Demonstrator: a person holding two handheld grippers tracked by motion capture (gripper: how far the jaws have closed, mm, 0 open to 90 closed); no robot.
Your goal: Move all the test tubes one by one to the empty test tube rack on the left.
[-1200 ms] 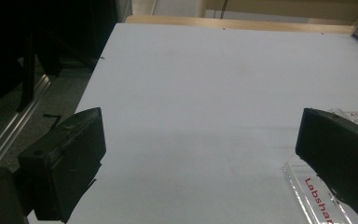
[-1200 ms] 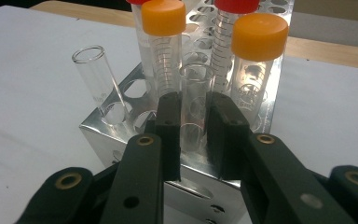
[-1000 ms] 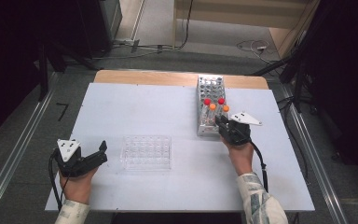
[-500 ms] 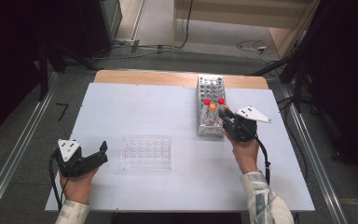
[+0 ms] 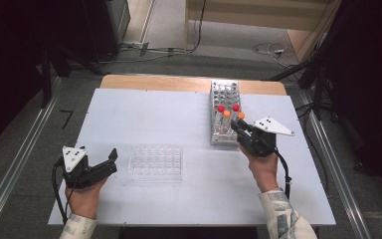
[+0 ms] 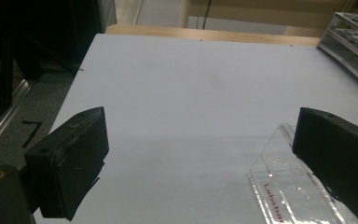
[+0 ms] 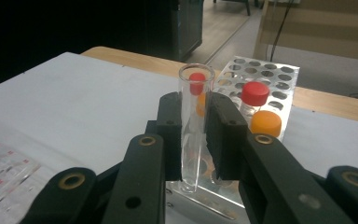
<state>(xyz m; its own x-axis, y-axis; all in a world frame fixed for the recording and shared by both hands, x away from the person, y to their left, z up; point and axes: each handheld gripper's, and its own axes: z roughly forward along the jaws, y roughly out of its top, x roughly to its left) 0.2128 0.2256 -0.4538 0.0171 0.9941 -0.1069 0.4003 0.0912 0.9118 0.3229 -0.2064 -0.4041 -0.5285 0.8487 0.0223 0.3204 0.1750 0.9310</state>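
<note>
The white tabletop (image 5: 179, 109) spreads ahead of both tongs. Beyond the right tongs (image 7: 198, 121) stands the metal rack (image 7: 279, 77) with red and orange caps. Beside the spread, empty left tongs (image 6: 200, 154) lies a clear well plate (image 6: 289, 196). The right tongs pinch an uncapped clear tube (image 7: 195, 130) mid-wall: light, stiff, slick and likely breakable, so a gentle grip there seems right.

In the right gripper view, black pads (image 7: 223, 135) cover the middle of a clear uncapped tube (image 7: 195, 126), and the tube blocks part of a red cap and an orange cap behind. The clear well plate (image 6: 289, 196) is cut off at the bottom edge of the left gripper view. The metal tube rack (image 6: 354, 42) runs off that view's right edge.
</note>
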